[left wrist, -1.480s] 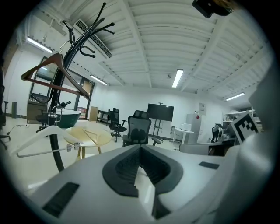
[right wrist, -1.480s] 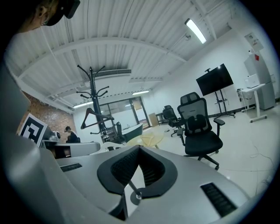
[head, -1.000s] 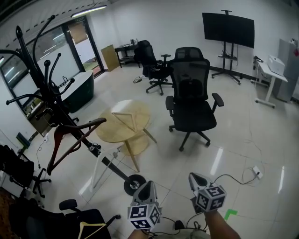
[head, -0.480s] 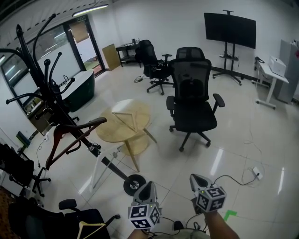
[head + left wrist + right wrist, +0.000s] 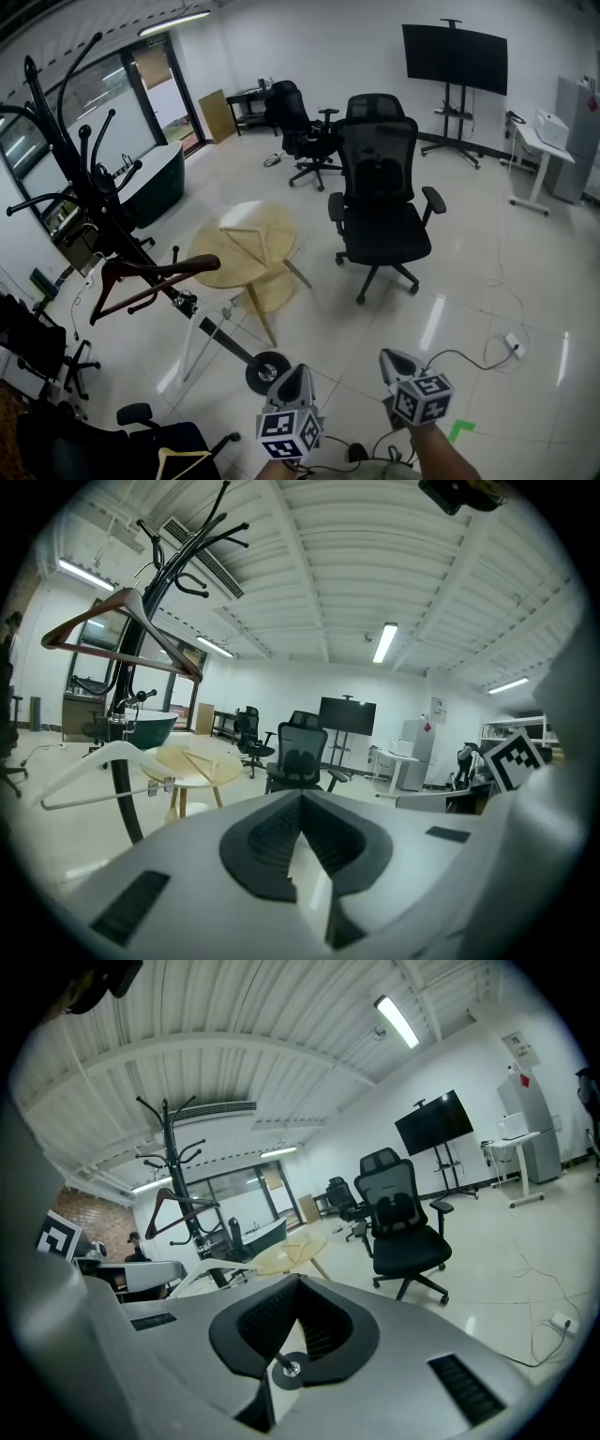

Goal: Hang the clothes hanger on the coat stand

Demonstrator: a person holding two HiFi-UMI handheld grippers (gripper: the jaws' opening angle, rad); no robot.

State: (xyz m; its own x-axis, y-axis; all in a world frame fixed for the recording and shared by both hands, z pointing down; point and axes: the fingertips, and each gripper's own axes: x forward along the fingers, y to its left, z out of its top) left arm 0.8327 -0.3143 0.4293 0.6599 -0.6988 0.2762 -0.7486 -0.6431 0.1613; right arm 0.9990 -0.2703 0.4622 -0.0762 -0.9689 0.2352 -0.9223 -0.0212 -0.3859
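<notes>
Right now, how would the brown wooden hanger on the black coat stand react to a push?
Brown wooden hanger hangs off the black coat stand: probably swings, could unhook. Solid-looking wood frame: likely rigid. Open triangle: probably light.

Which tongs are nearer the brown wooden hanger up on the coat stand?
Left. The left tongs sit low in the head view, below and to the right of the brown hanger. The right tongs are farther right, beyond the left ones. Neither touches it.

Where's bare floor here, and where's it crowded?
Bare floor: between the black office chair and the TV stand, and right of the chair toward the white desk. Crowded: left side, where coat stand, brown hanger and round table cluster.
</notes>
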